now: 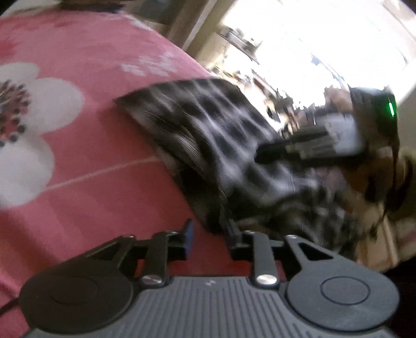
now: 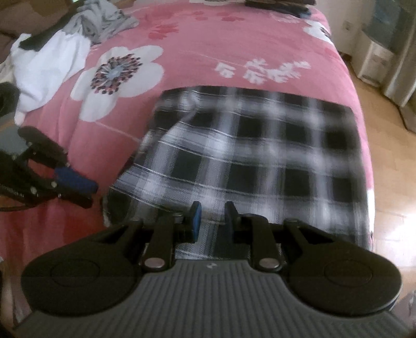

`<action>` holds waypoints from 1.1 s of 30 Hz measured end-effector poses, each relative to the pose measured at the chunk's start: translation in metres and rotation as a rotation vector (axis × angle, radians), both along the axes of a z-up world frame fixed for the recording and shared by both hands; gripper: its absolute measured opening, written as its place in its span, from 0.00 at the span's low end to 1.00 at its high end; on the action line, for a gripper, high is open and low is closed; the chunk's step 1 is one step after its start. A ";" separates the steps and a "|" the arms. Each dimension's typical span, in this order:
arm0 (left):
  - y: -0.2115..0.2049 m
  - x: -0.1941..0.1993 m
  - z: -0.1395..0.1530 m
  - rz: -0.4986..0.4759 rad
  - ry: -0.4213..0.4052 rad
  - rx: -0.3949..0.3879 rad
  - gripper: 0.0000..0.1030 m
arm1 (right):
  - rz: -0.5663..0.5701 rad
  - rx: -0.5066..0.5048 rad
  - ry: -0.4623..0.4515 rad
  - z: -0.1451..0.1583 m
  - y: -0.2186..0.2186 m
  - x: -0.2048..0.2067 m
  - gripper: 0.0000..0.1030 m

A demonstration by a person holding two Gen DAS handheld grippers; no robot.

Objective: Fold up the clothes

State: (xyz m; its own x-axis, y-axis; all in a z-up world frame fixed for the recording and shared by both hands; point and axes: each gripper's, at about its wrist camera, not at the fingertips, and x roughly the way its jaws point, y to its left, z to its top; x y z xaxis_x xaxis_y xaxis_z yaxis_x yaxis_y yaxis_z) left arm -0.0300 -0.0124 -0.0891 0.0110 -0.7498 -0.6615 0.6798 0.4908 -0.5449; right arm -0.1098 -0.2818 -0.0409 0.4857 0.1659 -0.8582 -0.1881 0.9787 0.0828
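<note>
A black-and-white plaid garment (image 2: 249, 156) lies folded in a flat rectangle on the pink flowered bedspread (image 2: 187, 65), near the bed's right edge. My right gripper (image 2: 212, 208) hovers over the garment's near edge, jaws a little apart, with flat plaid cloth showing through the gap. My left gripper (image 2: 91, 195) is over bare bedspread just left of the garment. In the left wrist view the left gripper (image 1: 209, 226) is open, pink cover showing between its fingers and its right finger at the edge of the plaid garment (image 1: 208, 135). Blurred, the right gripper (image 1: 260, 153) is above the cloth.
A loose pile of white and grey clothes (image 2: 52, 59) lies at the bed's far left. Dark folded items (image 2: 278, 4) sit at the far edge. Wooden floor (image 2: 390, 182) and a white cabinet (image 2: 374, 62) are beyond the bed's right side.
</note>
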 end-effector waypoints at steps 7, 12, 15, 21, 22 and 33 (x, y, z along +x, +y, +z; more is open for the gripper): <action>-0.024 0.039 -0.013 0.157 0.179 -0.051 0.25 | 0.016 -0.019 0.007 0.000 0.009 -0.001 0.18; -0.040 0.048 -0.019 0.175 0.192 -0.040 0.20 | 0.004 -0.020 0.013 0.002 0.011 -0.008 0.18; -0.042 0.051 -0.024 0.194 0.215 -0.039 0.07 | -0.002 -0.025 0.017 0.001 0.010 -0.011 0.19; -0.021 0.052 -0.025 0.257 0.231 -0.068 0.02 | -0.012 -0.029 0.035 -0.006 0.005 -0.013 0.19; -0.017 0.051 -0.024 0.261 0.228 -0.064 0.01 | -0.010 -0.032 0.035 -0.007 0.005 -0.013 0.19; -0.015 0.043 -0.015 0.258 0.062 0.036 0.01 | 0.070 -0.135 -0.015 -0.021 0.009 -0.012 0.22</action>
